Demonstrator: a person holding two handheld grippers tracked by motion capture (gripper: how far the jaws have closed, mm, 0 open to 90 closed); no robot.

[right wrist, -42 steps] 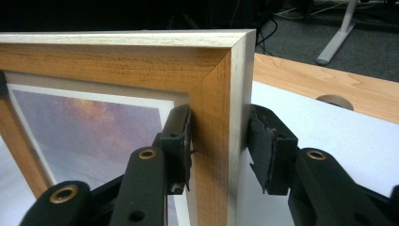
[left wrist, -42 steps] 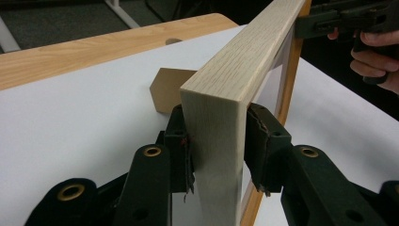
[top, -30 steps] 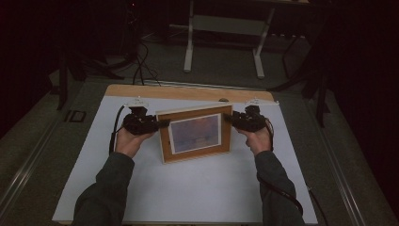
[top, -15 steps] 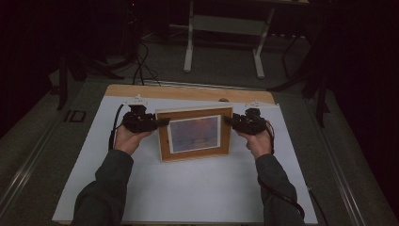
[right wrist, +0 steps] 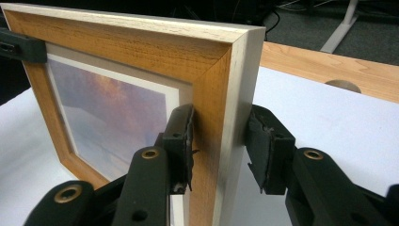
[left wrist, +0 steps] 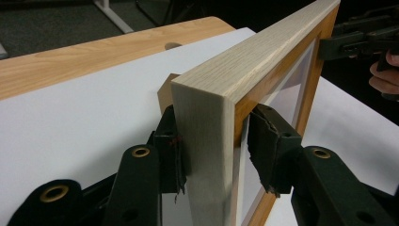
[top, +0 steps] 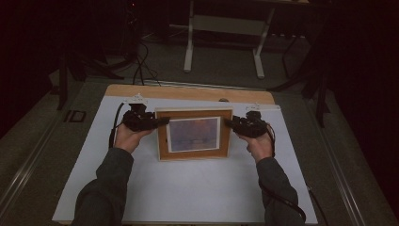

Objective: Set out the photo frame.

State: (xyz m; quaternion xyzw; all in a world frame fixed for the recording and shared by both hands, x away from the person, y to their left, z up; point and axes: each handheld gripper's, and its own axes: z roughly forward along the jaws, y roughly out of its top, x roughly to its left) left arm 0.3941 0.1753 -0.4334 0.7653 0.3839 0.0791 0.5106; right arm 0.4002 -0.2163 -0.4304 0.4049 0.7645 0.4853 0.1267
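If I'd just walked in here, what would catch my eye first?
A wooden picture frame with a sunset-coloured print stands upright in the middle of the white table. A person's two hands flank it, the left gripper and the right gripper each straddling one side edge with black jaws. On the left, one pad touches the frame's back and the other stands just off its front, those jaws having just been opening.

Room dim, light falling mostly on the worktop [top: 188,197], which carries a white sheet over pale wood; a bare wooden strip [top: 188,92] shows along the far edge, with a round hole [top: 224,100] in it. Beyond stands a white metal frame [top: 223,35] with two legs on a dark grey floor [top: 226,75]. Black cables [top: 141,61] trail at the far left. Background walls lost in shadow.
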